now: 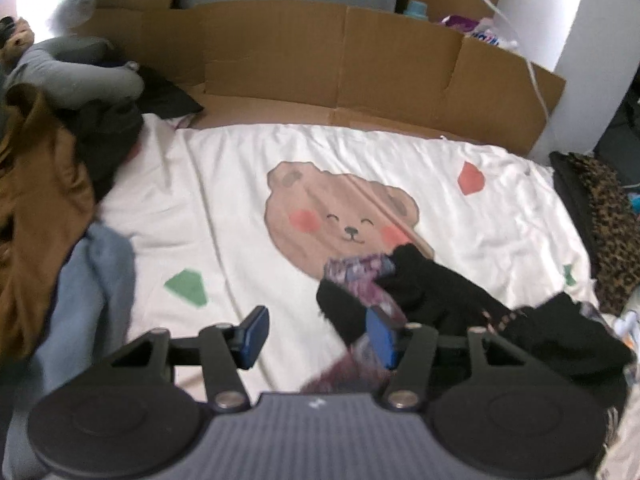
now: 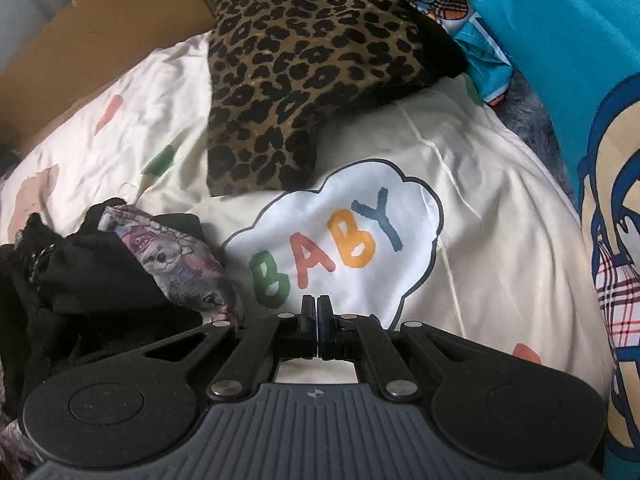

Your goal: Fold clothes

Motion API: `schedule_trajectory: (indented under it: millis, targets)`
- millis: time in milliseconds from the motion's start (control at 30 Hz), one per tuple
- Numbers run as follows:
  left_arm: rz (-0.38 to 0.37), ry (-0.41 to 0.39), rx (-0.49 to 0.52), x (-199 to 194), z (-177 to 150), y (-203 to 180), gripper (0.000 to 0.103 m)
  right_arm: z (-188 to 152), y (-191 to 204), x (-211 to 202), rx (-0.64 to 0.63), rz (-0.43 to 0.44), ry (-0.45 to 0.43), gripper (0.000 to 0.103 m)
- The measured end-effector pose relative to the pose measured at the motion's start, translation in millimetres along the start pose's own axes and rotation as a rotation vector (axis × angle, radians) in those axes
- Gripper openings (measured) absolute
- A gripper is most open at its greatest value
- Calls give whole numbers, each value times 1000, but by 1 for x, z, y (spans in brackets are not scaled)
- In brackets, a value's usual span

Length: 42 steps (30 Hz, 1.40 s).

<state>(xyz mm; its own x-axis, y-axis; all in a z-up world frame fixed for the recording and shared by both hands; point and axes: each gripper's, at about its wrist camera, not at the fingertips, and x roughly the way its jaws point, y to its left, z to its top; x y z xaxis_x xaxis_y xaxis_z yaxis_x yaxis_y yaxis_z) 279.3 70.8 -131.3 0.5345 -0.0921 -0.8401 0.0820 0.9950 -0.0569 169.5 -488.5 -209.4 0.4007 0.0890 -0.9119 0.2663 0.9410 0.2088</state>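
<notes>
A black garment with a purple flowered lining (image 1: 404, 288) lies crumpled on the white bear-print sheet (image 1: 240, 184). My left gripper (image 1: 317, 334) is open just above the sheet. Its right finger (image 1: 382, 336) is pressed into the garment's edge and cloth drapes over it, while the left finger (image 1: 253, 336) is bare. In the right wrist view the same garment (image 2: 100, 276) is bunched at the lower left. My right gripper (image 2: 316, 310) is shut with nothing between its pads, over the "BABY" print (image 2: 340, 240) and just right of the garment.
A folded leopard-print garment (image 2: 280, 80) lies on the sheet's far right (image 1: 612, 232). A heap of brown (image 1: 36, 208), grey (image 1: 76, 72) and blue (image 1: 92, 280) clothes fills the left side. A cardboard wall (image 1: 340, 60) stands behind. Blue cartoon fabric (image 2: 560, 60) borders the right.
</notes>
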Motion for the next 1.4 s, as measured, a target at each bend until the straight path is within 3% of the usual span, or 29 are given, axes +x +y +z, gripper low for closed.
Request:
schedule_trajectory:
  millis: [200,333,367,567,700,800,1033,1400]
  targets:
    - [20,42,27,46,23,-2,57,17,26,-1,-50,86,-18,4]
    - [16,56,62,67,38,-5,57,37,56,8,-120,113,-6,29]
    - [16,60,76,72,42,-7,57,44,66,10,-148,116,2,31]
    - [-37,97,182,96,62,-25,57,82,129,11,-335,119,41,39]
    - [-85,113,258,115,72,-42,57,99,158,22,-381,116,61,45]
    - [-74,131,292,134,72,-49,54,103,172,44,-375,134,57,48]
    - [-103,165,349,154,59,-52,51,93,180,83,-366,180,32,48]
    - [-169,192,386,164,43,-55,52,71,151,99,-420,151,67,50]
